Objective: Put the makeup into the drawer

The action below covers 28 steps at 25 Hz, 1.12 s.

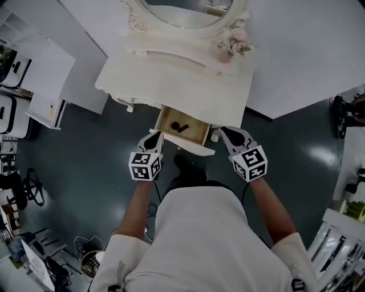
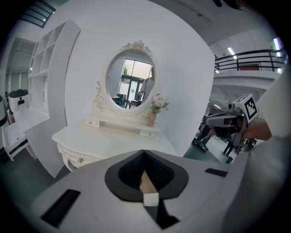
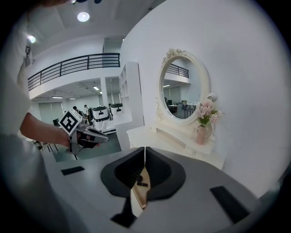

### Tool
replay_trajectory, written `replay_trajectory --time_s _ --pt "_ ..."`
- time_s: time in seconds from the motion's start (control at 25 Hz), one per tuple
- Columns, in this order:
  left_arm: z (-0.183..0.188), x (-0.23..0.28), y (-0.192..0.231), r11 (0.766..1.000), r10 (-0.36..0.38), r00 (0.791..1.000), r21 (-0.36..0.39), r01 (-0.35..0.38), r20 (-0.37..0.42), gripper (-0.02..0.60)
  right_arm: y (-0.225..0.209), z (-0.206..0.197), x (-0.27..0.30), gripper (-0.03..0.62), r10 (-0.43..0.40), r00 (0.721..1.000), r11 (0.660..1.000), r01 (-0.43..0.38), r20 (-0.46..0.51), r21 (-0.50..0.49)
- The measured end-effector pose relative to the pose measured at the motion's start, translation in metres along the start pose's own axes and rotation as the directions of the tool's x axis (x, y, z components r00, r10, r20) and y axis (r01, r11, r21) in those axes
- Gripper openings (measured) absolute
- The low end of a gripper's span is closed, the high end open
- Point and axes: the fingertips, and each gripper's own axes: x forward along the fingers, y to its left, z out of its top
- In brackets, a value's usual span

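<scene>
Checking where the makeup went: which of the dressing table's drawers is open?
The middle drawer, pulled out toward the person, with dark makeup lying inside. The knobbed front to its left is shut.

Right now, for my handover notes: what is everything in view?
Dressing table: one, white, against the wall.
Mirror: one, white-framed, on the table.
Vase of flowers: one, pink, table's right end.
Drawer: one, wood-lined, open under the tabletop.
Makeup: black, in the drawer; count unclear.
Shelf unit: one, white, left of the table.
Left gripper: one, grey, shut, empty, at drawer's left.
Right gripper: one, grey, shut, empty, at drawer's right.
</scene>
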Motion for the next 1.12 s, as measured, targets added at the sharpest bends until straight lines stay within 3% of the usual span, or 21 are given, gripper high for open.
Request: replay_trajectory --time_s 0.28,0.56,0.96,1.12 --pt "0.022 -0.044 -0.035 0.999 0.032 0.993 0.032 -0.036 0.112 0.016 0.005 -0.006 -0.039 0.029 -0.005 0.999 1.0 0.006 0.051 -0.018" --pt "0.016 -0.087 -0.051 0.998 0.055 0.986 0.022 -0.059 0.155 0.017 0.012 -0.014 -0.066 0.029 -0.006 0.998 1.0 0.008 0.067 -0.027" --pt "0.014 -0.121 -0.024 0.999 0.044 0.982 0.005 -0.046 0.182 0.017 0.027 -0.002 -0.077 0.029 -0.06 0.993 0.997 0.065 0.101 -0.043" --pt "0.024 -0.134 -0.012 0.999 0.026 0.98 0.032 -0.033 0.195 0.017 0.03 0.008 -0.076 0.029 -0.104 0.987 0.994 0.107 0.122 -0.025"
